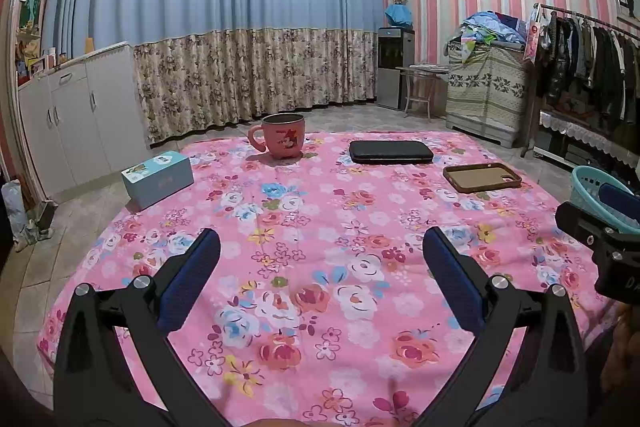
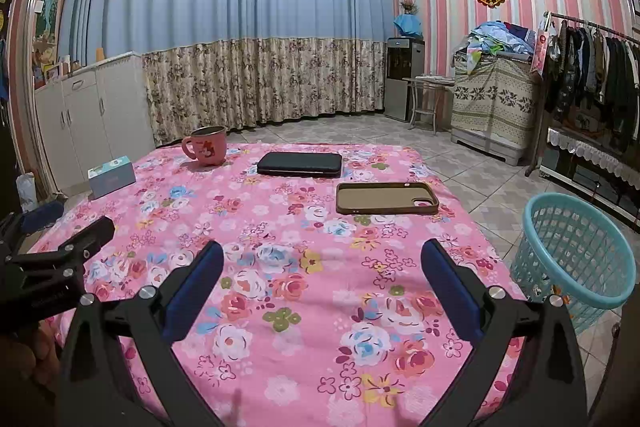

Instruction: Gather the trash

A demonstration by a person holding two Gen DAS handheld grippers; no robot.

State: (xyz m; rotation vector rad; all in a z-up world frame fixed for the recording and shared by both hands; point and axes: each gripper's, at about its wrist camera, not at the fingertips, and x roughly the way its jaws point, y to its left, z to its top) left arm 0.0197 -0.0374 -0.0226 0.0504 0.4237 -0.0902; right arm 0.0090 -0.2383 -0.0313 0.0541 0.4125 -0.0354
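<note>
**Trash collection: stage not settled**

Left tongs (image 1: 320,267) spread wide, holding nothing; right tongs (image 2: 322,269) likewise; no trash shows on the floral cloth worktop (image 2: 304,307), only box (image 1: 158,178), glossy mug (image 1: 280,137), flat case (image 1: 391,151), phone cover (image 1: 482,177); latticed plastic basket (image 2: 576,259) stands right, contents unclear; fits before or after collecting.

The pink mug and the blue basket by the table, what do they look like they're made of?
The pink mug looks like plastic outside with a metal liner: its rim and inside are dull grey, likely stainless steel. The blue basket looks like moulded plastic: a matte, evenly coloured lattice wall under a smooth, thick rim.
</note>
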